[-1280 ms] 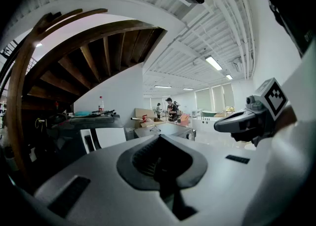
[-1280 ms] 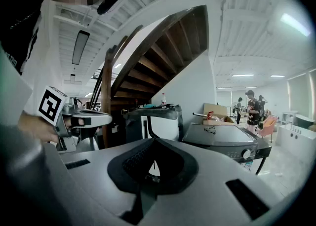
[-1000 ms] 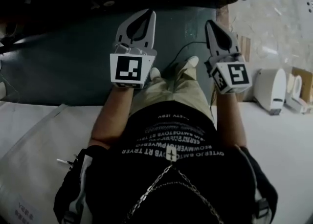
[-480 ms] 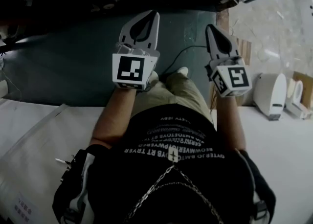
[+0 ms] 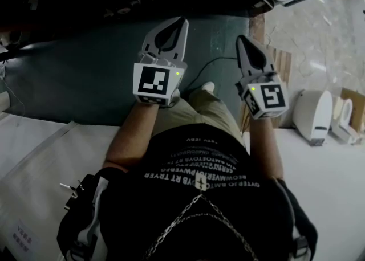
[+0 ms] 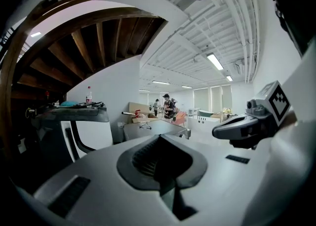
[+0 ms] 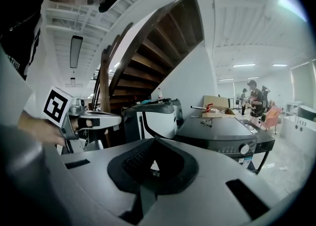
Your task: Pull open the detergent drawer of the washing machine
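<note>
I hold both tools out in front of me, level with each other and apart. My left gripper [image 5: 178,26] has its jaws pressed together at the tips with nothing between them, and my right gripper [image 5: 244,43] is likewise closed and empty. The dark washing machine [image 7: 222,133] stands ahead of the right gripper and off to its right, well apart from the jaws, with a round knob [image 7: 243,148] at the right end of its front panel. From here I cannot pick out its detergent drawer. A white-fronted machine [image 7: 159,120] stands straight ahead of the right jaws, beside the dark one, under the wooden staircase [image 7: 163,47]. Below the two grippers lies a dark mat [image 5: 85,77], and a thin black cable [image 5: 212,61] runs across it between them.
</note>
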